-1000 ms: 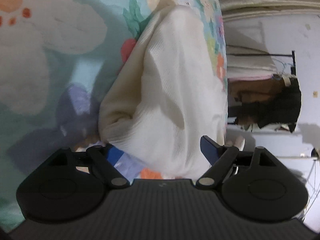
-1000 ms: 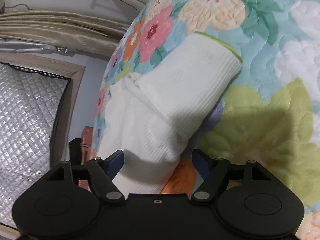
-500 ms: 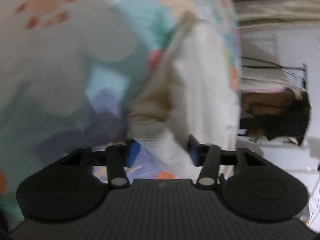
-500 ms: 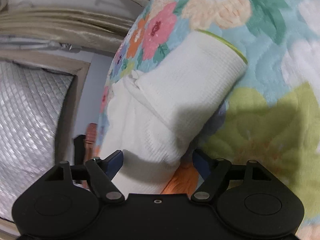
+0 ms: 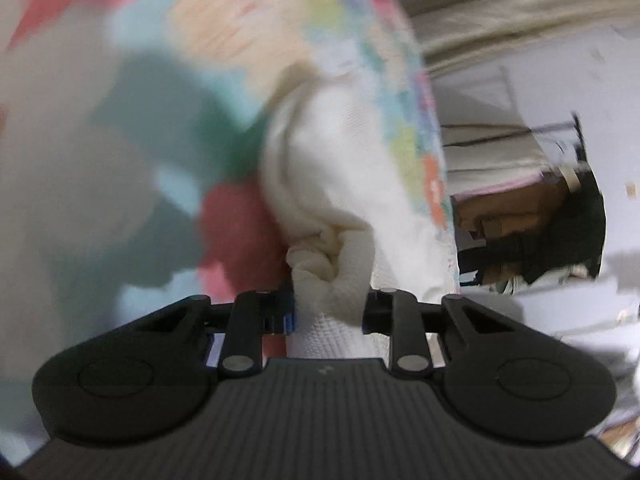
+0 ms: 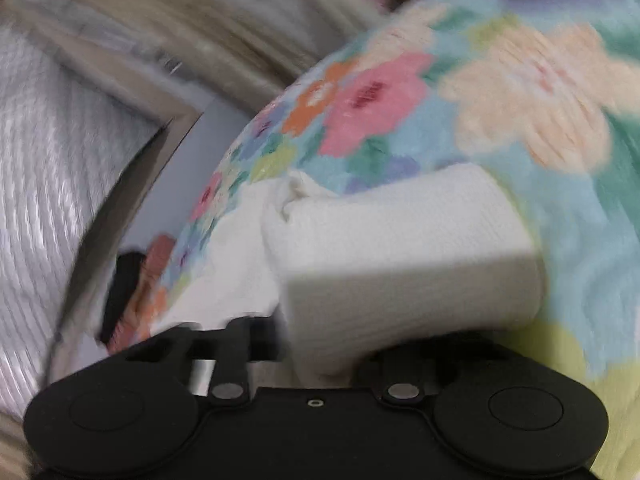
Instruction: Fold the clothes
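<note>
A cream waffle-knit garment [image 5: 344, 184] lies on a flowered quilt [image 5: 120, 128]. In the left wrist view my left gripper [image 5: 329, 312] is shut on a bunched fold of the cream garment, which bulges between the two fingers. In the right wrist view the same garment [image 6: 400, 248] shows as a thick folded roll lifted over the quilt [image 6: 540, 120]. My right gripper [image 6: 320, 356] is shut on its near edge, the cloth hiding the fingertips. Both views are blurred by motion.
Beige curtains [image 5: 540, 4] hang behind the bed. A dark rack with hanging items [image 5: 532, 216] stands against the white wall at right. A silver quilted panel in a frame [image 6: 52, 200] fills the left of the right wrist view.
Both grippers went from open around the garment to shut on it. The cloth is now bunched and lifted, and both cameras have swung with fast motion.
</note>
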Motion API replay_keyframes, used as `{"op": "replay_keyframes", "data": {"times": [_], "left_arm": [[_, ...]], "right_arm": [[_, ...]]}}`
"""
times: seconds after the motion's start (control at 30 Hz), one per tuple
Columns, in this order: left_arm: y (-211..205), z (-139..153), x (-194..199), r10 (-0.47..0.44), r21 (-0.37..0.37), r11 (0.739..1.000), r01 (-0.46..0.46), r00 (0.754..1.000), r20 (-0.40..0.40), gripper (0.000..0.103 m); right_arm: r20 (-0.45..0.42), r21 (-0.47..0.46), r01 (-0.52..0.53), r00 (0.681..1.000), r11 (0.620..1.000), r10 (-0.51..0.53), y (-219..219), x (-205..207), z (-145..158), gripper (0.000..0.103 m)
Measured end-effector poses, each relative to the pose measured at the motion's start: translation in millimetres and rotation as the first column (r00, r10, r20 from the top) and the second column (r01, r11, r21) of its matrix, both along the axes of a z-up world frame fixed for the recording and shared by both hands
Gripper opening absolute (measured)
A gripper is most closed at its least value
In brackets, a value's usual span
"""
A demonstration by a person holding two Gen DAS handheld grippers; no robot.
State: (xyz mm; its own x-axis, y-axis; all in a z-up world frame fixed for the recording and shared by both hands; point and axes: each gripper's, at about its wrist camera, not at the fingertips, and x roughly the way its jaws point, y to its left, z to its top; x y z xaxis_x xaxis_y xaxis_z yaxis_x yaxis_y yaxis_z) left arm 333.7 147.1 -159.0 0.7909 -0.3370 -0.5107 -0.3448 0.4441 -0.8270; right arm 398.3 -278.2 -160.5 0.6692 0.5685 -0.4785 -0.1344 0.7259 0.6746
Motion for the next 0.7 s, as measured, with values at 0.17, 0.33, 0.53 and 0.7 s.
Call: {"op": "replay_keyframes", "data": {"times": [0.17, 0.33, 0.53, 0.7], "left_arm": [[15.5, 33.3, -14.7, -0.022, 0.198, 0.98, 0.014, 0.999, 0.04, 0.022], [28.1, 16.0, -41.5, -0.037, 0.272, 0.96, 0.063, 0.995, -0.097, 0.022], [17.0, 2.9, -40.8, -0.068, 0.368, 0.924, 0.102, 0.992, -0.105, 0.024], [0.2, 25.5, -37.0, -0.117, 0.523, 0.834, 0.178, 0.982, -0.147, 0.028]], "right_arm": [[0.146, -0.057, -0.1, 0.983, 0.993, 0.108, 29.5, -32.9, 36.1, 0.024], [-0.031, -0.069, -0.075, 0.997, 0.995, 0.073, 27.8, -49.4, 23.5, 0.031], [-0.072, -0.174, -0.021, 0.997, 0.984, 0.008, 26.6, -46.2, 17.1, 0.045], [-0.05, -0.218, 0.015, 0.998, 0.976, -0.026, 20.1, -46.8, 19.2, 0.045]]}}
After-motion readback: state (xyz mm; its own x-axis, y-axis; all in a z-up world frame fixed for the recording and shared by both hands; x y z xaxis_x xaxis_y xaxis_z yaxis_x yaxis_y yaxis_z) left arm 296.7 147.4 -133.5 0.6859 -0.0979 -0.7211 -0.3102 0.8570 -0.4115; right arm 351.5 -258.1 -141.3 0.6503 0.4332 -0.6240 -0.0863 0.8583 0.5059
